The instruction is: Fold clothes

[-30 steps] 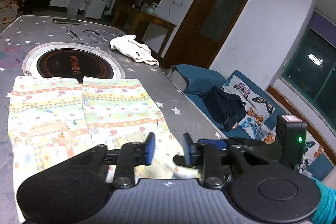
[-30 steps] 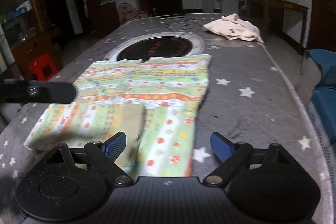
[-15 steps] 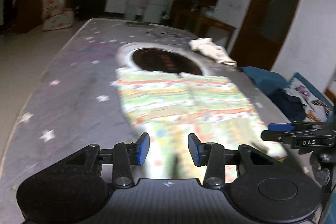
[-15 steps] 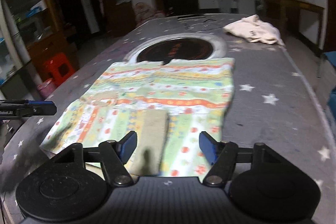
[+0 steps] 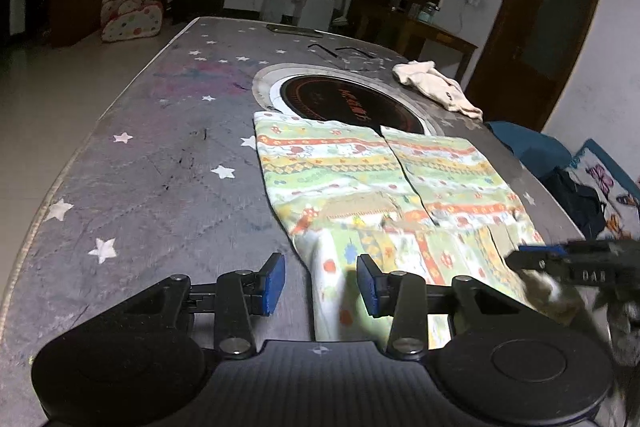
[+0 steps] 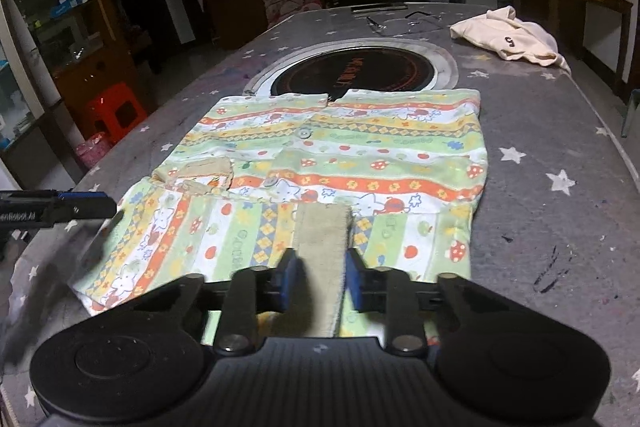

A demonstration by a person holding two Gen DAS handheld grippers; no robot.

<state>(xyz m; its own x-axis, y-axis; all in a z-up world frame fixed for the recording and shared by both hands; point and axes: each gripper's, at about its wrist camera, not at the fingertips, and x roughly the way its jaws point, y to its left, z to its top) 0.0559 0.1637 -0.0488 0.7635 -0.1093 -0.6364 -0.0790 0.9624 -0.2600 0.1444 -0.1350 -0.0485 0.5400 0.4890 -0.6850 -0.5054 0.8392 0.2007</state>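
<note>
The patterned shirt (image 6: 332, 179) lies flat on the desk (image 6: 540, 195), just in front of the round black cooktop (image 6: 356, 73) set into the surface; its far hem overlaps the cooktop's metal ring. Both sleeves are folded in across the near part, tan cuffs showing: one cuff strip (image 6: 320, 251) runs toward you down the middle, the other (image 6: 200, 171) sits at the left edge.

Your right gripper (image 6: 320, 285) is low over the near edge of the shirt, jaws narrowed around the tan cuff strip with the blue pads (image 6: 286, 283) just beside its edges. Can't tell if the pads are actually pinching the fabric.

Your left gripper (image 5: 320, 283) has its jaws apart with nothing between them, hovering at the shirt's near-left corner; the shirt edge (image 5: 316, 267) runs up through the gap. In the left wrist view the right gripper shows as a blurred black bar at the far right.

A cream garment (image 6: 508, 41) is bunched at the far right of the desk, well apart from the shirt. Thin wire hangers (image 6: 400, 21) lie beyond the cooktop.
</note>
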